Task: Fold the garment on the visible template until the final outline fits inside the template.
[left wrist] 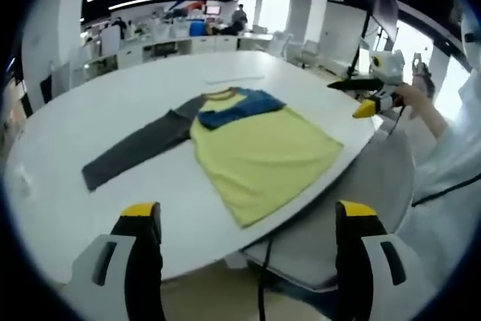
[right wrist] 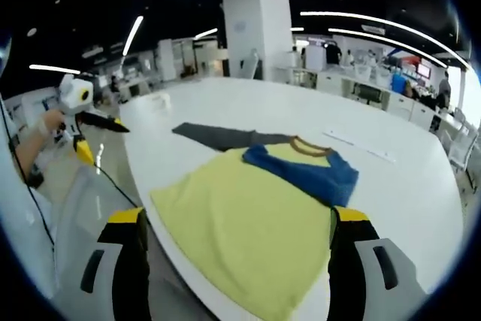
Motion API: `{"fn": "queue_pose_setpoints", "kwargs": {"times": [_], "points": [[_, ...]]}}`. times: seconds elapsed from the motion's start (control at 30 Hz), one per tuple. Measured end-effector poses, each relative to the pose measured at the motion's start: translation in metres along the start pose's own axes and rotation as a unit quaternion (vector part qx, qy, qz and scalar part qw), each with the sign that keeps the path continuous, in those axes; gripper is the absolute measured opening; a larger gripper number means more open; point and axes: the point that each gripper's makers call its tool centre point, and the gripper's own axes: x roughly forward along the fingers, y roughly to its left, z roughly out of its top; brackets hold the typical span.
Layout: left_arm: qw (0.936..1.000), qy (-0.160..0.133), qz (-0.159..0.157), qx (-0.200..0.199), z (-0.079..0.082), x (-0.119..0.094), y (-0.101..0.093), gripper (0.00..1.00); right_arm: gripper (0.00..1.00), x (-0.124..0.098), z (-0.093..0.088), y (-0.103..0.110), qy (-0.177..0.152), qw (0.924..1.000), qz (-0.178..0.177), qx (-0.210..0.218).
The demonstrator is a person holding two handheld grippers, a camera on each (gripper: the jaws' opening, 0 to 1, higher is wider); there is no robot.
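- Garment (left wrist: pixel 255 152): yellow shirt flat on white table (left wrist: pixel 113 103), blue sleeve folded across chest, grey sleeve extended.
- Left gripper (left wrist: pixel 248 219): jaws wide, empty.
- Right gripper (right wrist: pixel 237 223): jaws wide, empty, near hem.

No text, label, brand, number or sign can be read in either the left gripper view or the right gripper view. The garment (left wrist: pixel 255 148) on the bench (left wrist: pixel 113 110) carries no legible print, and the far screens behind it are too blurred.
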Motion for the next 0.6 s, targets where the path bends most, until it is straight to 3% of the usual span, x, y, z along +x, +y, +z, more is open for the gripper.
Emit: {"fn": "queue_pose_setpoints", "kwargs": {"times": [0.17, 0.6], "points": [[0.9999, -0.012, -0.002, 0.004, 0.009, -0.001, 0.003, 0.94, 1.00, -0.005, -0.005, 0.005, 0.007, 1.0000, -0.004, 0.000], [0.9997, -0.021, -0.010, 0.004, 0.011, 0.007, 0.016, 0.96, 1.00, -0.018, 0.000, 0.006, 0.003, 0.9998, -0.021, -0.004]]}}
